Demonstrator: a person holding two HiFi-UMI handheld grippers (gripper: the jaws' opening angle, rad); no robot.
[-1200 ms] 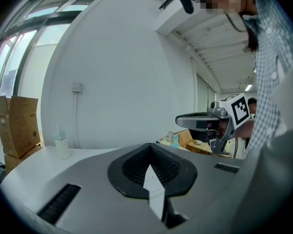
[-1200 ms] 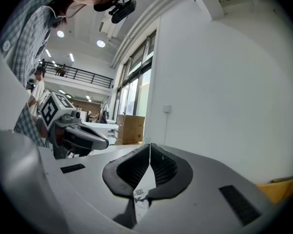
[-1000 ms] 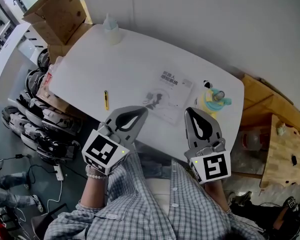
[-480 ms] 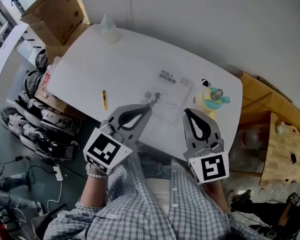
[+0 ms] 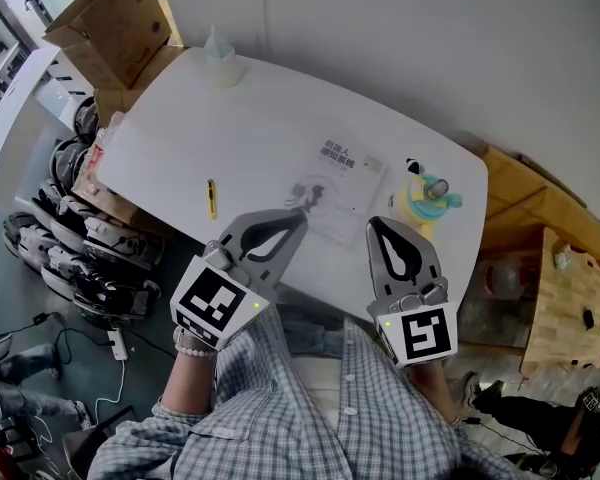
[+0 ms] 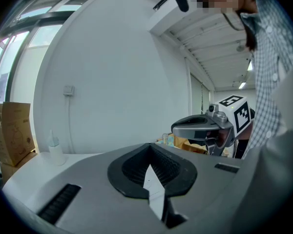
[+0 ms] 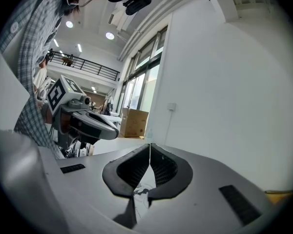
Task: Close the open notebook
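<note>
The notebook (image 5: pixel 337 181) lies flat on the white counter (image 5: pixel 180 128), near its front edge and printed face up. From the head view I cannot tell for certain whether that face is a cover or an open page. The left hand-held gripper (image 5: pixel 299 217) hangs over the notebook's near left corner and hides it. The right hand-held gripper (image 5: pixel 376 224) sits just beside the near right corner — whether either one touches the paper cannot be made out.

Both are closed and empty: in each gripper view the two jaws meet at the tips with nothing caught between them. Their grey bodies fill the lower half of those views, so the counter is mostly hidden there. Through the slit under the right one's tips a scrap of the notebook's line drawing shows. Under the left one's there is only a white sliver that I cannot identify.

A yellow pen (image 5: pixel 212 198) lies to the left, well apart from the notebook — too small to read any detail. A colourful toy (image 5: pixel 428 196) stands near the counter's right edge. A clear bottle (image 5: pixel 220 56) stands at the far corner, beside a cardboard box (image 5: pixel 115 23) cut off by the frame's top edge.
</note>
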